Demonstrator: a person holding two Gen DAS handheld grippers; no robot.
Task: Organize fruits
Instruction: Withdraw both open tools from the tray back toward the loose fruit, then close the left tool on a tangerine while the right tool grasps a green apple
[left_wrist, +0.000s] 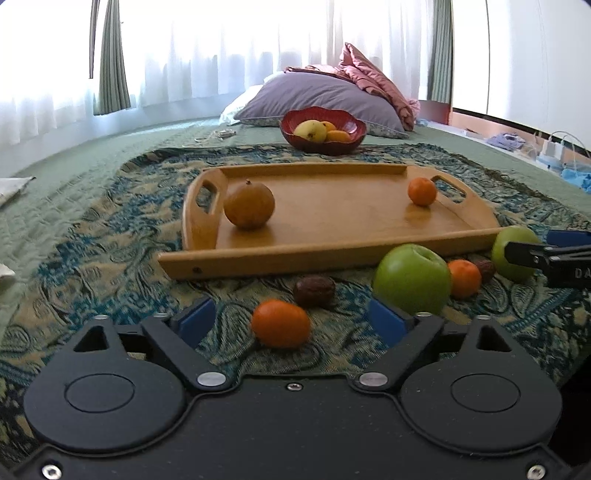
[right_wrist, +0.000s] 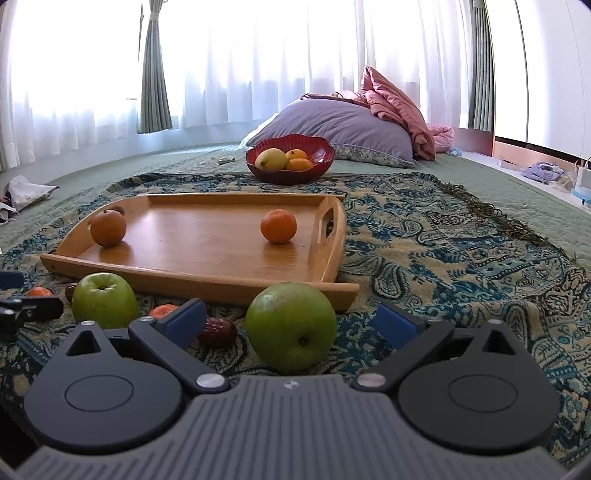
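Observation:
A wooden tray (left_wrist: 369, 254) (right_wrist: 207, 284) lies on a patterned cloth and holds a large orange (left_wrist: 249, 204) (right_wrist: 108, 228) and a small tangerine (left_wrist: 422, 191) (right_wrist: 278, 226). In front of it lie loose fruits. My left gripper (left_wrist: 291, 317) is open around a tangerine (left_wrist: 280, 324), with a brown date (left_wrist: 314, 291) just beyond and a green apple (left_wrist: 412, 278) by its right finger. My right gripper (right_wrist: 291, 319) is open around another green apple (right_wrist: 291, 326) (left_wrist: 513, 254). A date (right_wrist: 218, 331) lies by its left finger.
A red bowl (left_wrist: 323, 144) (right_wrist: 290, 173) with a mango and oranges stands behind the tray, before a purple pillow (left_wrist: 325, 96). Another tangerine (left_wrist: 463, 277) and a date (left_wrist: 485, 269) lie between the apples. Clutter (right_wrist: 26, 192) sits at the far left.

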